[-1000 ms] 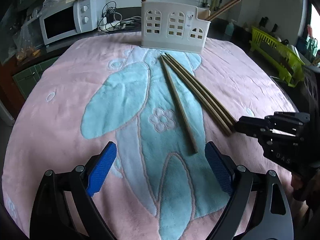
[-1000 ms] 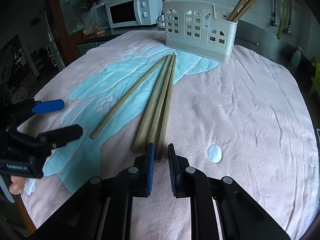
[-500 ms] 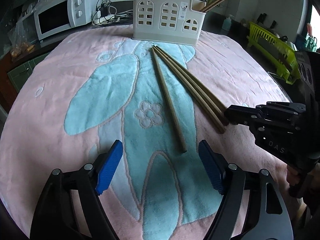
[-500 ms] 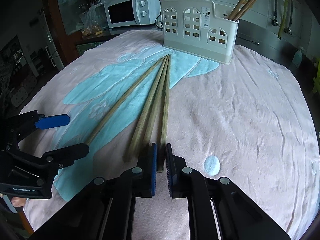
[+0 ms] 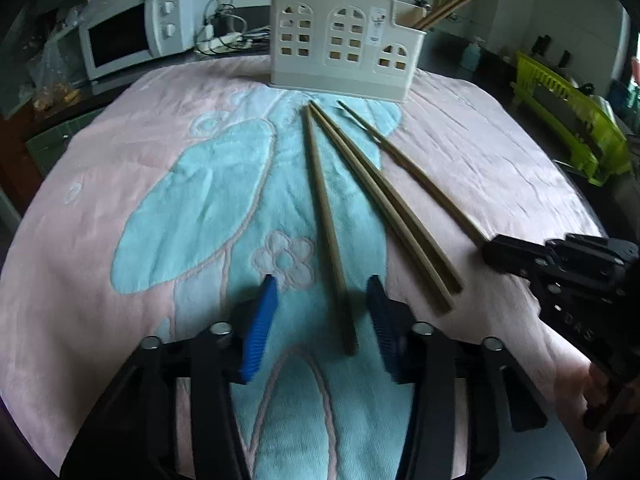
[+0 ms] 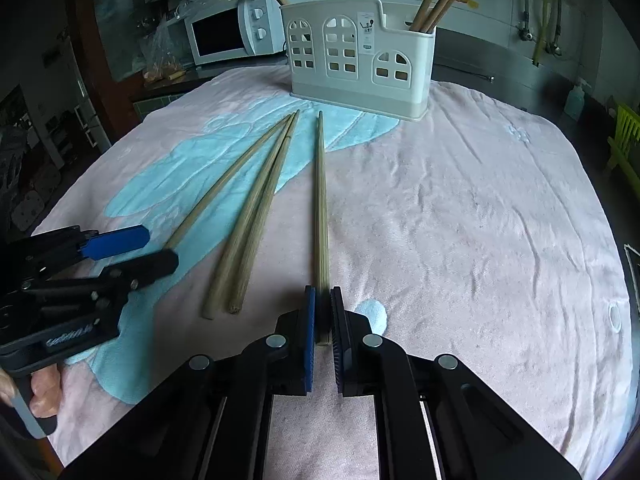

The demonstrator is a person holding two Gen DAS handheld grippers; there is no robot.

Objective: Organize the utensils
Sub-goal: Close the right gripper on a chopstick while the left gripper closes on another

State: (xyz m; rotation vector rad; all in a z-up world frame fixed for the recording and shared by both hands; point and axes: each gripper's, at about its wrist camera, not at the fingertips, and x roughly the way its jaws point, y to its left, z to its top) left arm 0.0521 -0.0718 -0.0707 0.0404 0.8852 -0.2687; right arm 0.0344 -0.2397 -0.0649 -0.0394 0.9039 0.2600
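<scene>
Several wooden chopsticks lie on the pink-and-teal cloth. My right gripper [image 6: 322, 312] is shut on the near end of one chopstick [image 6: 320, 200], which has swung apart from a pair [image 6: 256, 216]; the gripper also shows in the left wrist view [image 5: 494, 254]. My left gripper [image 5: 322, 312] is open, its blue pads either side of the near end of a single chopstick [image 5: 326, 216]; it also shows in the right wrist view [image 6: 132, 250]. A white utensil holder [image 5: 344, 60] stands at the far side with several chopsticks in it.
A white microwave [image 5: 136, 40] and cables sit behind the table on the left. A lime-green dish rack [image 5: 572, 120] stands off the right edge. The cloth [image 6: 480, 220] is wrinkled on the right.
My right gripper closed on one chopstick and pulled it sideways away from the pair. My left gripper moved forward over the single chopstick's near end and its jaws narrowed.
</scene>
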